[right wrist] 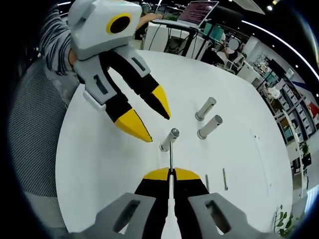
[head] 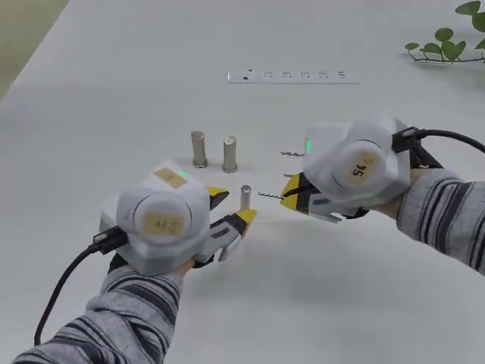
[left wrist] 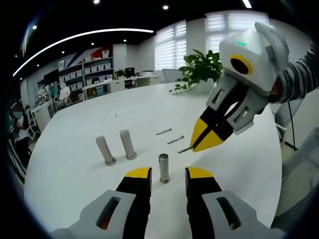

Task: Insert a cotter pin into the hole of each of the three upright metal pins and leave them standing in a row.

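Cotter pin [head: 270, 196] is pinched in the closed right gripper [head: 288, 191] and held level, tip aimed at the top of the nearest metal pin [head: 245, 197]. My guess is that's to line it up with the cross hole. Left gripper [head: 233, 206] is open, jaws either side of that pin without clamping, probably ready to steady it against the push.

Second metal pin [head: 198, 149] and third metal pin [head: 229, 154] stand side by side, closer to the table's far edge. One spare cotter pin [left wrist: 163, 131] and another spare [left wrist: 175, 140] lie flat toward the right edge.

Table [head: 341, 303] is plain matte white, with a power strip [head: 293, 76] near the far edge and a plant [head: 447, 42] at the far right corner. Open-plan office around it: shelves, desks, big windows.
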